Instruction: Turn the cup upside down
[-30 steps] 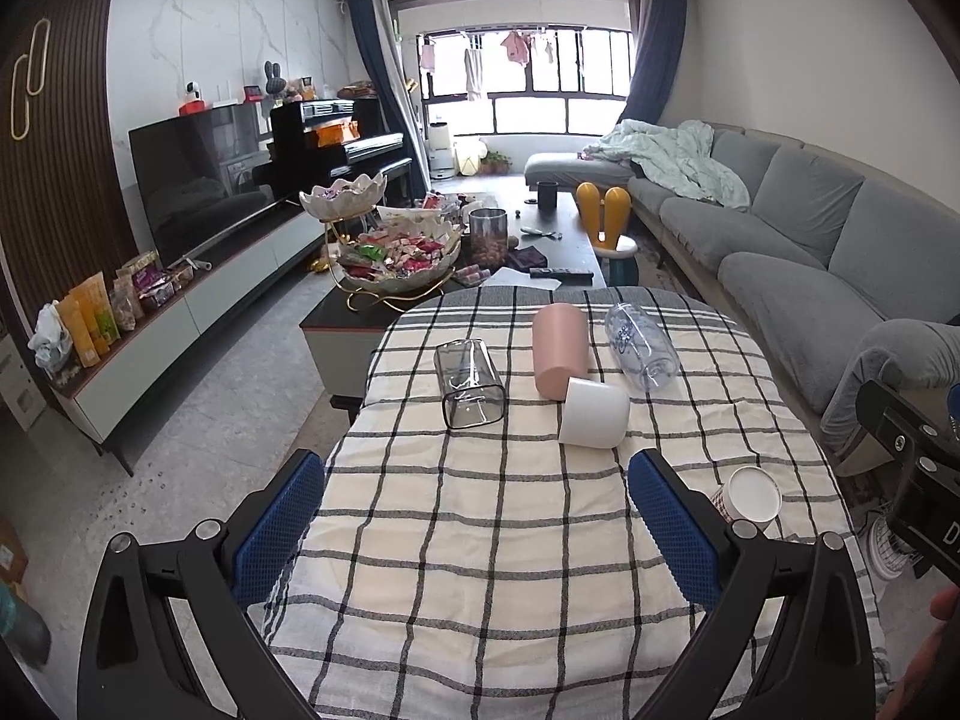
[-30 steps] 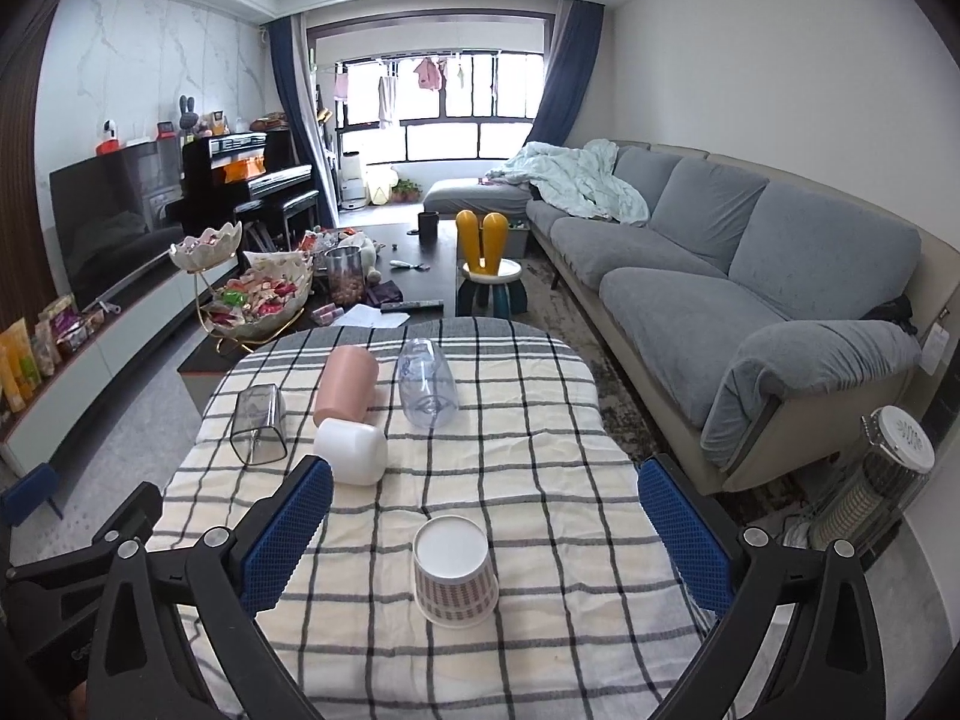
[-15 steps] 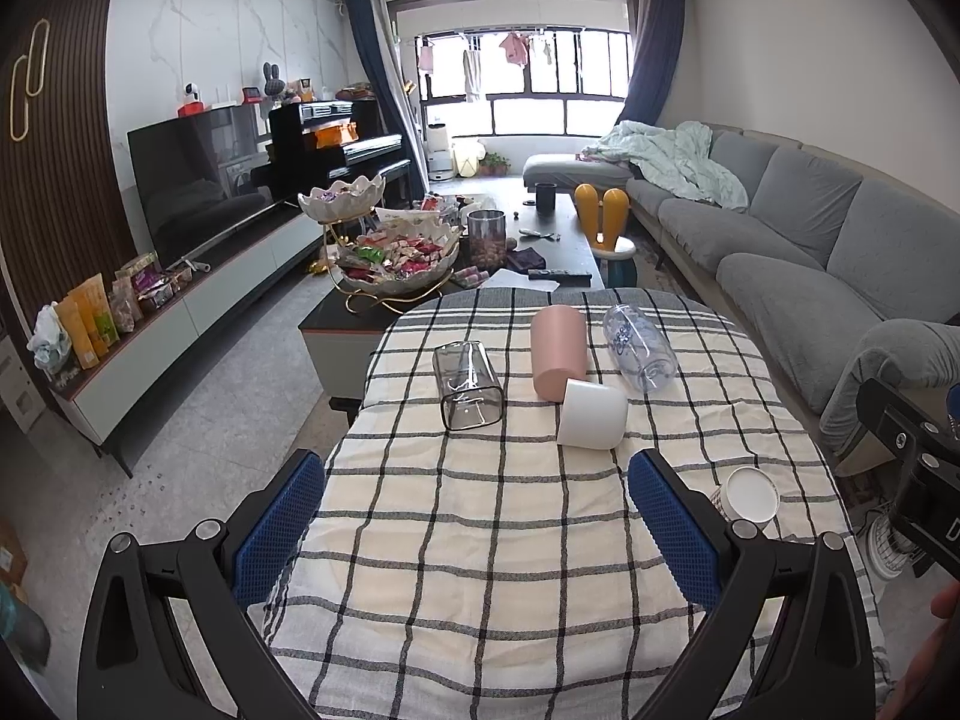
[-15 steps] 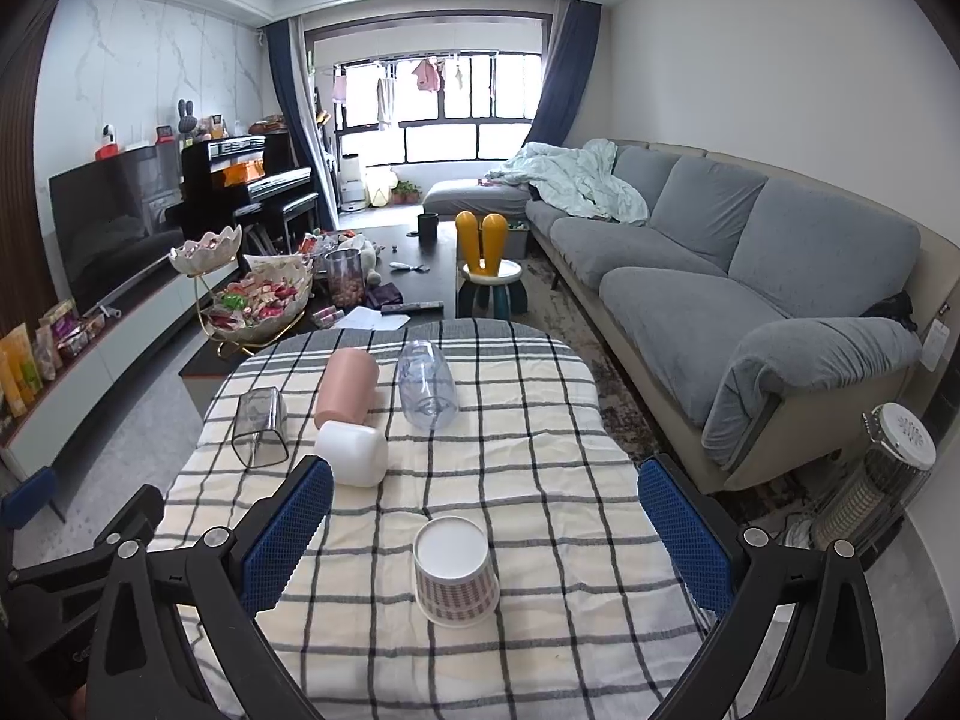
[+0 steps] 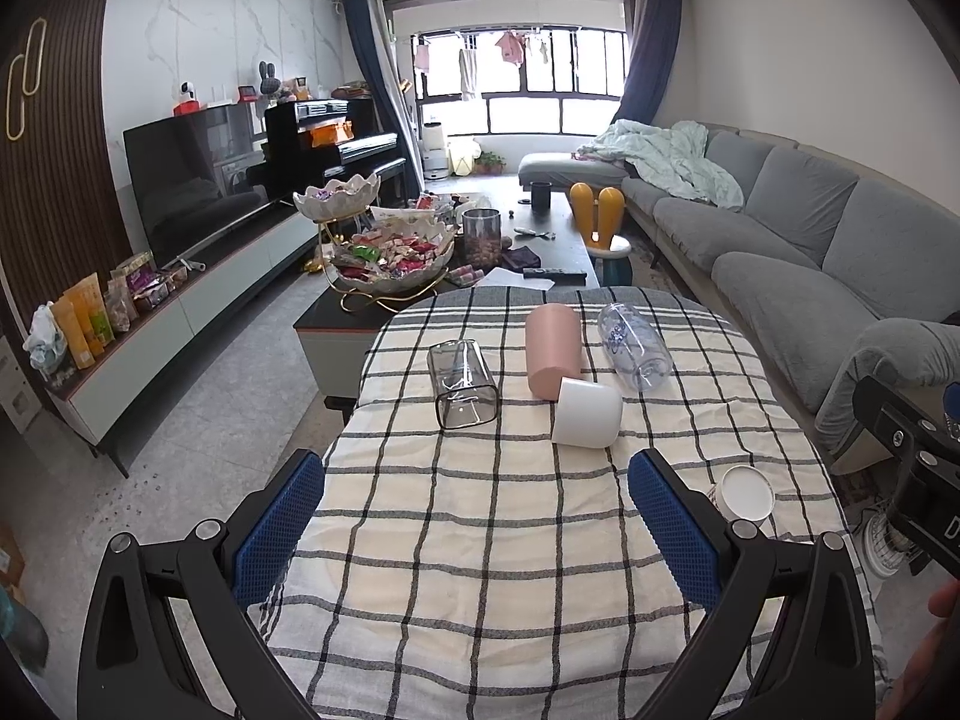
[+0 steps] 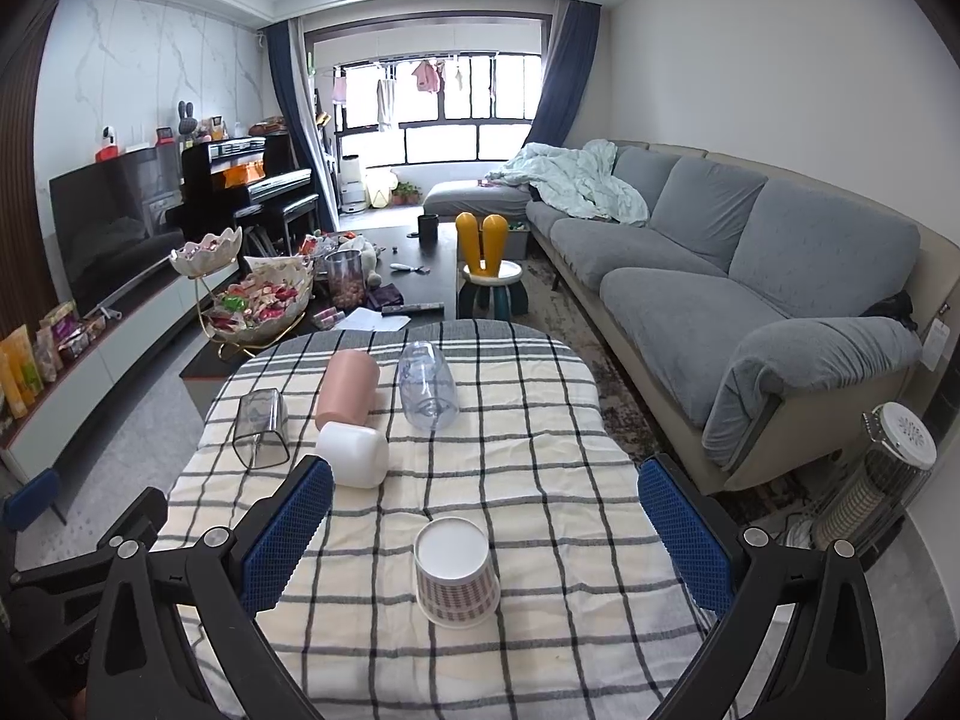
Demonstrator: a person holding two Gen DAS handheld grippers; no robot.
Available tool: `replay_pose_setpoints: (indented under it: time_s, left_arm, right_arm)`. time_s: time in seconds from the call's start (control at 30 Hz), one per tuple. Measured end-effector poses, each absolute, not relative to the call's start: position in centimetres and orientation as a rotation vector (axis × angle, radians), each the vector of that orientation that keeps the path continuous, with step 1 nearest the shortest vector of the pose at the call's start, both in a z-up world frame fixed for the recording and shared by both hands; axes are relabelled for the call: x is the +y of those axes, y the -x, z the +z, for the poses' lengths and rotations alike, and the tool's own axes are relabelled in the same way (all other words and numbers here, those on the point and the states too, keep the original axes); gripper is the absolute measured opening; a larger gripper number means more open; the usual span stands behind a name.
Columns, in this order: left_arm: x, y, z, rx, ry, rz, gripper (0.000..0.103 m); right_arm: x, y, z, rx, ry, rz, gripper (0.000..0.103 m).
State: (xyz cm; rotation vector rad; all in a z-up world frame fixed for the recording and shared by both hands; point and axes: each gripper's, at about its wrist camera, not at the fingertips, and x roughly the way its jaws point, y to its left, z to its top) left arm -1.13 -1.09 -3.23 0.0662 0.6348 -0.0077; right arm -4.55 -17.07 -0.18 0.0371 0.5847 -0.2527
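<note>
A bright living room here, grey sofa [image 6: 750, 276] along the right wall, a dark coffee table [image 5: 456, 276] loaded with snack bowls ahead, and in front of it the bench [image 5: 480, 540] under a black-and-white checked cloth. Out on the far half of the cloth we've got four vessels lying on their sides: a square clear glass [image 5: 463, 384] on the left, a pink cup [image 5: 552, 349] in the middle, a white cup [image 5: 587, 411] lying just in front of the pink one and apparently touching it, and a clear printed glass [image 5: 631, 346] to the right. And there's the paper cup [image 6: 456, 571], standing upside down on the near part of the cloth, white base facing up, patterned wall flaring to the rim on the cloth, well apart from the others. The right tool [image 6: 483, 531] hangs over the near edge with its blue-padded fingers [image 6: 287, 528] spread wide, nothing between them, and in its own view the paper cup sits between the two fingers without touching either. The left tool [image 5: 477, 531] is just as wide apart and empty-handed, blue pads [image 5: 672, 528] clear of everything, the bare checked cloth showing between them; from its camera the paper cup [image 5: 744, 495] peeks out just past the right-hand finger, near the bench's right edge
</note>
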Motion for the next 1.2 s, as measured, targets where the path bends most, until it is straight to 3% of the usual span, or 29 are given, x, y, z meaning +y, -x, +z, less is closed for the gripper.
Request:
replay_pose_setpoints:
  time_s: [1.2]
  left_arm:
    - [-1.15,1.36,-2.43,0.609,-0.053,-0.023,0.103]
  right_arm:
    - [-17.28,4.63,-0.14,0.584,-0.043,-0.254,0.102]
